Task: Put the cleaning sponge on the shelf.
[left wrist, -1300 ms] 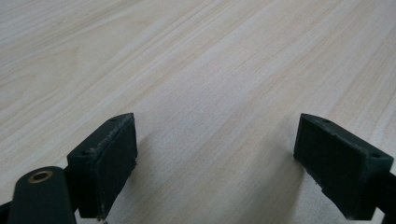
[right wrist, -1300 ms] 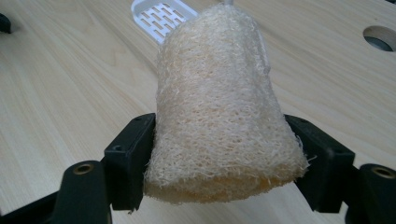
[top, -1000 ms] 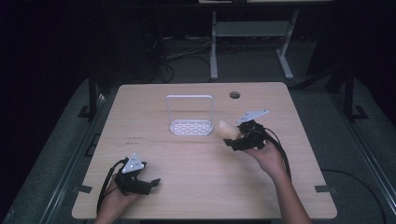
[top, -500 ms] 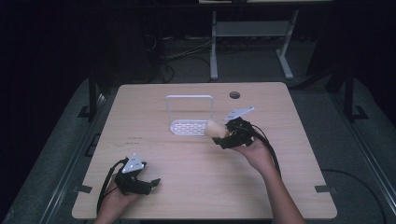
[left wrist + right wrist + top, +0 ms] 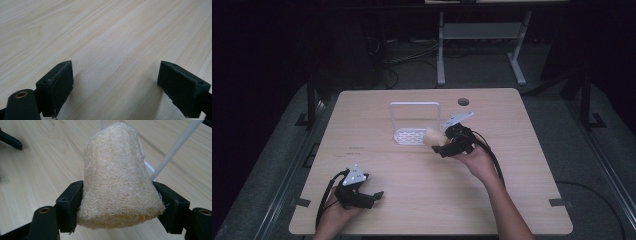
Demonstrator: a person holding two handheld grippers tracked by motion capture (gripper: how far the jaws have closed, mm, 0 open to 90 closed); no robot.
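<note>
A pale, fibrous loofah sponge [image 5: 117, 175] is squeezed between the two black jaws of my right gripper [image 5: 117, 207]. In the high view that gripper [image 5: 441, 145] holds the sponge [image 5: 433, 136] just above the right edge of a small white rack [image 5: 414, 136] with a perforated base and an upright wire frame. One white wire of the rack [image 5: 172, 150] slants behind the sponge in the right gripper view. My left gripper [image 5: 374, 196] rests near the table's front left, open; its jaws [image 5: 115, 87] stand wide apart over bare wood.
The light wooden table [image 5: 377, 165] has a round cable hole [image 5: 463, 102] near its back right. A metal stand [image 5: 482, 35] and cables lie on the dark floor behind the table.
My right gripper has carried the sponge leftward, from beside the rack to over its right edge. The left gripper has stayed in place.
</note>
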